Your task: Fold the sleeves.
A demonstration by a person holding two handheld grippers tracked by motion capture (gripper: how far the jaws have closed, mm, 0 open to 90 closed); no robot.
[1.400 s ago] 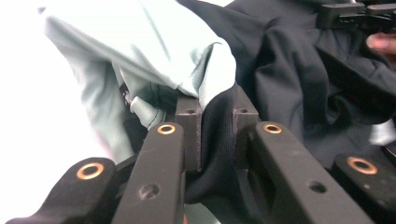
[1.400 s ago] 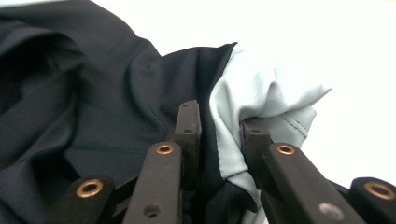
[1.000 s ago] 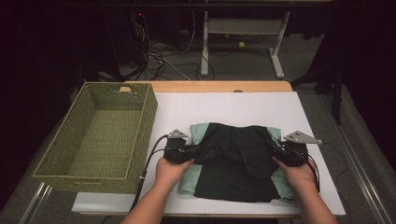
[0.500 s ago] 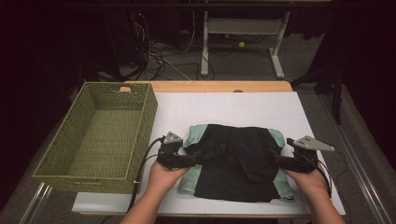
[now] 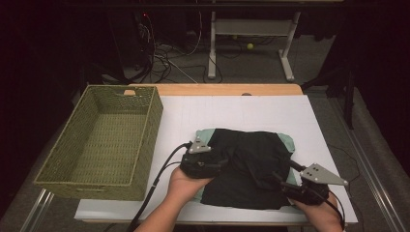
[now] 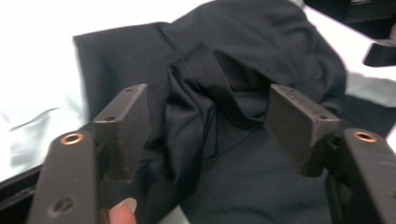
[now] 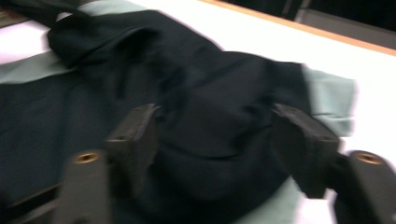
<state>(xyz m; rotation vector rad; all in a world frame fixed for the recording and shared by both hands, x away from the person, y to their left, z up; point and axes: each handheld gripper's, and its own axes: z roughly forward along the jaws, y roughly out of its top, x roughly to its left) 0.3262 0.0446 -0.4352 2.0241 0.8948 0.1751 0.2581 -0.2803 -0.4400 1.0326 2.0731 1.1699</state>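
Observation:
A black garment (image 5: pixel 251 164) lies folded on a pale green cloth (image 5: pixel 288 141) on the white table (image 5: pixel 241 111). My left gripper (image 5: pixel 223 163) is at the garment's left edge and points right. In the left gripper view a raised fold of the black cloth (image 6: pixel 219 88) lies between its fingertips (image 6: pixel 210 107), and the pads do not press on it. My right gripper (image 5: pixel 278 180) is at the garment's near right corner. Its jaws (image 7: pixel 219 126) straddle black cloth (image 7: pixel 210 121) without pinching it. Both pairs of jaws have just been closing but stand apart.
A green wicker basket (image 5: pixel 145 140) stands on the left part of the table with nothing in it. Bare white table lies beyond the garment. A table frame, cables and small balls lie on the dark floor behind.
Both grippers let go of the garment's side edges and opened. The right one drew back toward the near right corner. The left one shifted slightly inward. The black cloth's sides look more rumpled.

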